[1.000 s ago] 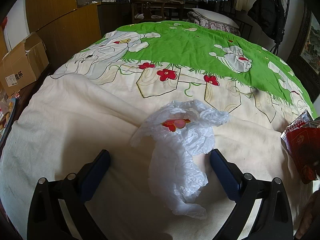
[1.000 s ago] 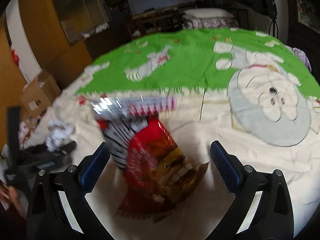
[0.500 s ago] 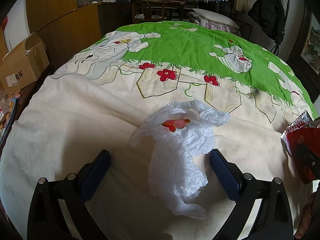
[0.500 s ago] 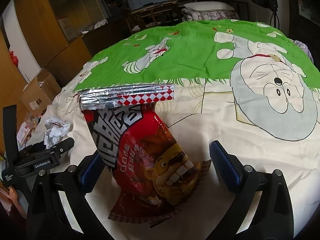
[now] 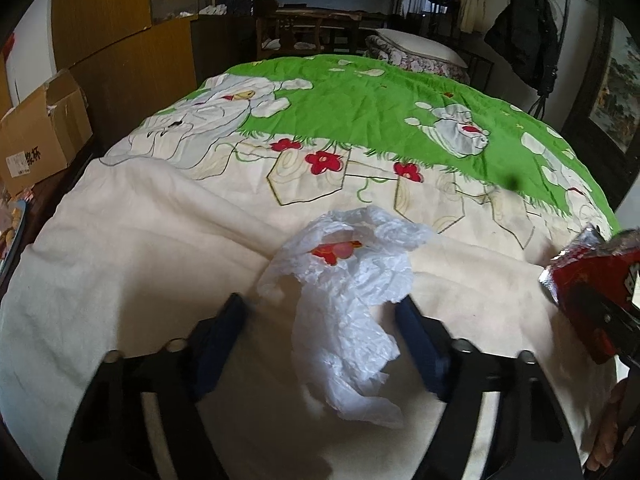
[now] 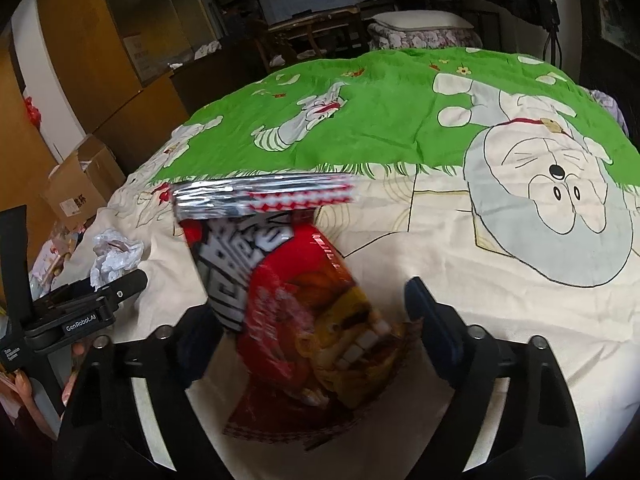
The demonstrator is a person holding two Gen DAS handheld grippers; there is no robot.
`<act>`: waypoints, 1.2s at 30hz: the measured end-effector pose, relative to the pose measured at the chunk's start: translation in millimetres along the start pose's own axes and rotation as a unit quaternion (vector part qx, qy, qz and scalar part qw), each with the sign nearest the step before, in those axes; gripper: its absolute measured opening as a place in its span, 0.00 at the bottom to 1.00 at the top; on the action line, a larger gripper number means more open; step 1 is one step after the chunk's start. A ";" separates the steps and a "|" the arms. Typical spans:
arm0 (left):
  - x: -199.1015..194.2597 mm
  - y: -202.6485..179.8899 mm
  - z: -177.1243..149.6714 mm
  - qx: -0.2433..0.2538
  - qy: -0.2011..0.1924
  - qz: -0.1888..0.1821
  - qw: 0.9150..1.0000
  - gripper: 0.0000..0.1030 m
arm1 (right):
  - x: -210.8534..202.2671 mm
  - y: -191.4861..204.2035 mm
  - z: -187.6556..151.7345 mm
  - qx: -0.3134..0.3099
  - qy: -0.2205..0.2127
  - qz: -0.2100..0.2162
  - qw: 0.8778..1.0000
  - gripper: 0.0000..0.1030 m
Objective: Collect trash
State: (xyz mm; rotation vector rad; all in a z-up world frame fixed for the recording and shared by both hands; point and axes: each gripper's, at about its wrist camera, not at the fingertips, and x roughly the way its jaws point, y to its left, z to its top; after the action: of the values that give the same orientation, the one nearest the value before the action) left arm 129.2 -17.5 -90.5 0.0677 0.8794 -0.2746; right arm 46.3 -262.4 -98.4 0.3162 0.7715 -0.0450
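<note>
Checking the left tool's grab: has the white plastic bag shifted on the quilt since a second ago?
No. The white plastic bag covers the same red flower print below the quilt fence pattern; only the left tool has been closing around it.

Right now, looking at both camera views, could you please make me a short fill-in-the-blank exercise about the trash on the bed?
1. Between the fingers of the left hand-held gripper lies a crumpled ____ plastic bag.
2. The snack packet between the fingers of the right hand-held gripper is mainly ____.
3. The far half of the bedspread is coloured ____.
4. Beside the bed stands a cardboard ____.

Missing words: white; red; green; box
</note>
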 end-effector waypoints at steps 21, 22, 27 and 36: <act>-92.1 21.5 -64.8 -0.019 -0.020 -0.032 0.999 0.21 | -61.4 17.5 -48.3 0.031 -0.021 0.057 0.998 0.58; -103.4 26.2 -67.8 -0.024 -0.025 -0.032 0.999 0.21 | -66.8 20.0 -50.6 0.032 -0.023 0.065 0.997 0.58; -152.5 57.4 -82.1 -0.044 -0.047 -0.015 0.998 0.21 | -91.2 44.9 -63.0 0.019 -0.023 0.105 0.994 0.58; -221.4 152.6 -145.0 -0.106 -0.031 0.063 0.992 0.21 | -126.6 111.8 -80.0 -0.028 -0.018 0.185 0.982 0.58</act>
State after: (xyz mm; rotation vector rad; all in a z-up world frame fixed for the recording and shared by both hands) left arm -73.2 200.6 -21.2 -0.0816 0.8343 -0.0647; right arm -81.6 -141.7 -35.0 0.4004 0.6667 0.3199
